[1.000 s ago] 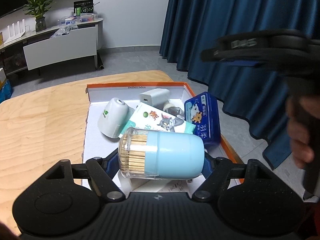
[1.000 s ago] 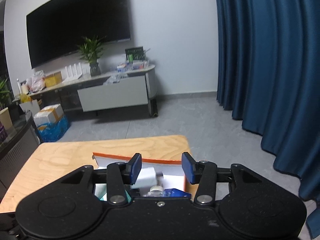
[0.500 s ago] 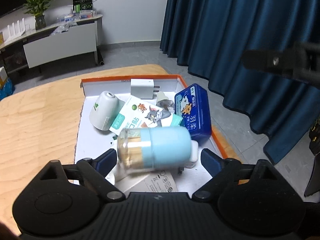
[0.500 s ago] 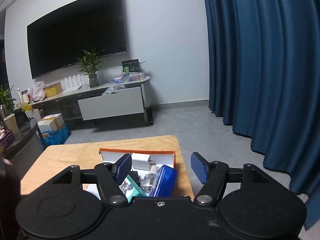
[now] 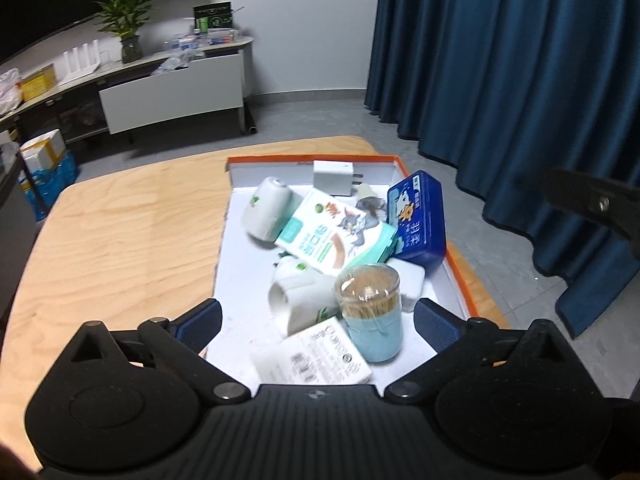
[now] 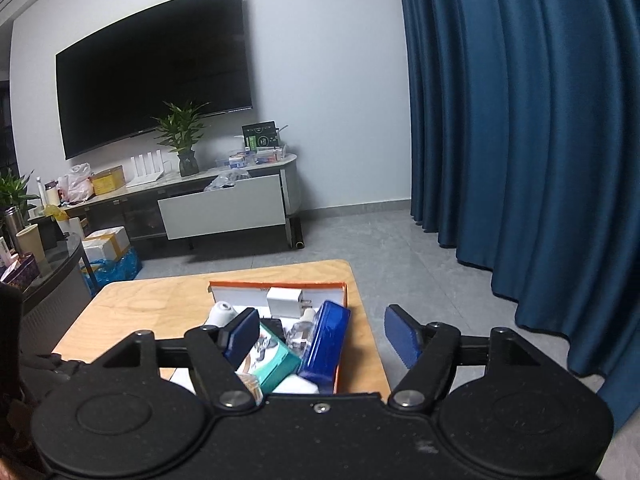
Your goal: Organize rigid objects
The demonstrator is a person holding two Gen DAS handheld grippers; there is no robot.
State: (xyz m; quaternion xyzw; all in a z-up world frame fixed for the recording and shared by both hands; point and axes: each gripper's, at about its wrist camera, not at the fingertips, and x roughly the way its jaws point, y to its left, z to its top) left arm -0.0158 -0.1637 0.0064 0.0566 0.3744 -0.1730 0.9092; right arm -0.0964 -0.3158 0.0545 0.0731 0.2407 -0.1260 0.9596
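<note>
A toothpick jar (image 5: 370, 312) with a clear top and a pale blue base stands upright in the near end of the orange-rimmed white box (image 5: 460, 264). My left gripper (image 5: 318, 322) hovers just behind it. Its jaws are wide and still opening, and both pads are clear of the jar. The box also holds a blue tin (image 5: 420, 216), a cartoon-printed pack (image 5: 336, 236), a white charger (image 5: 334, 178) and two white cylinders (image 5: 266, 212). My right gripper (image 6: 322, 336) hangs above the box's near end (image 6: 276, 286). Its jaws are opening and nothing is between them.
The box sits at the right end of a wooden table (image 5: 120, 232). Blue curtains (image 5: 500, 80) hang close beyond the table's right edge. A TV cabinet (image 6: 224, 208) and a potted plant (image 6: 182, 140) stand against the far wall. Part of the right gripper (image 5: 592, 204) shows at the right.
The left gripper let go of the toothpick jar, which went from lying sideways between the pads to standing upright in the box. Both grippers' jaws spread wider, and both pulled back from the box.
</note>
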